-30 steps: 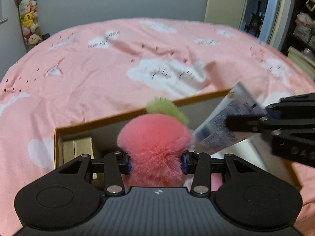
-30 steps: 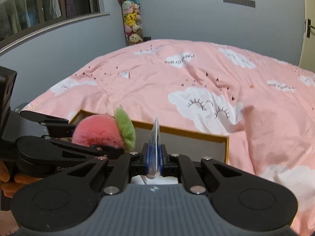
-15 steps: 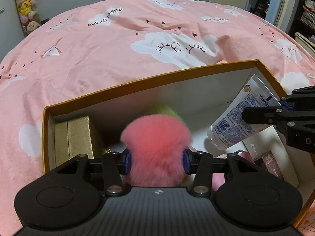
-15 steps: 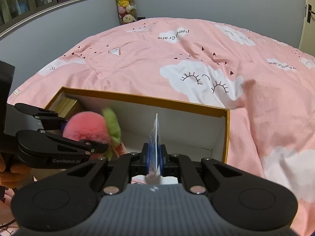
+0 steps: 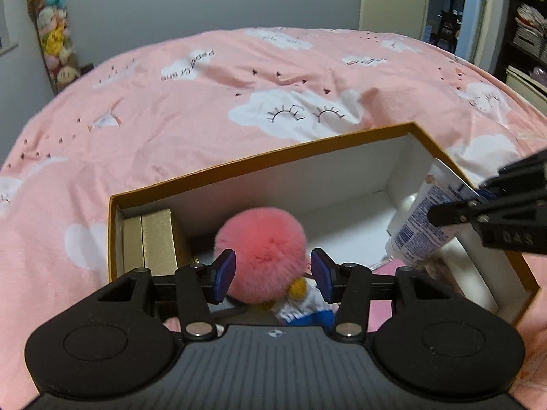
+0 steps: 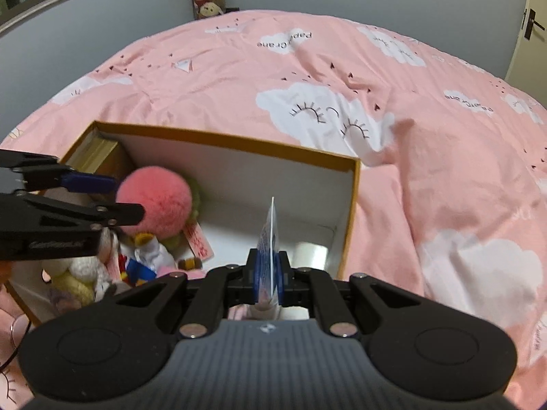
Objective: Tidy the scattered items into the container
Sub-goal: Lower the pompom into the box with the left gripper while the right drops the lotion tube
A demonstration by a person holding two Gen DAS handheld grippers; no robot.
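Soft, even indoor light falls on the pink duvet [image 5: 205,119] in both views, with no glare. Box [image 5: 307,184] walls shade its inside. Fisheye lenses bend the edges strongly. The pompom [image 5: 261,256] looks slightly blurred; the far doorway [image 5: 448,7] glows brighter.

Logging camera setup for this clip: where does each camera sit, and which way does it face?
Left wrist: on the left claw, looking down into the box on the bed; its jaws have just been opening around the pink pompom; right claw enters at right.
Right wrist: on the right claw, shut on the tube, facing the same box; left claw at left.
Shared: box, pompom, tube, bedspread.
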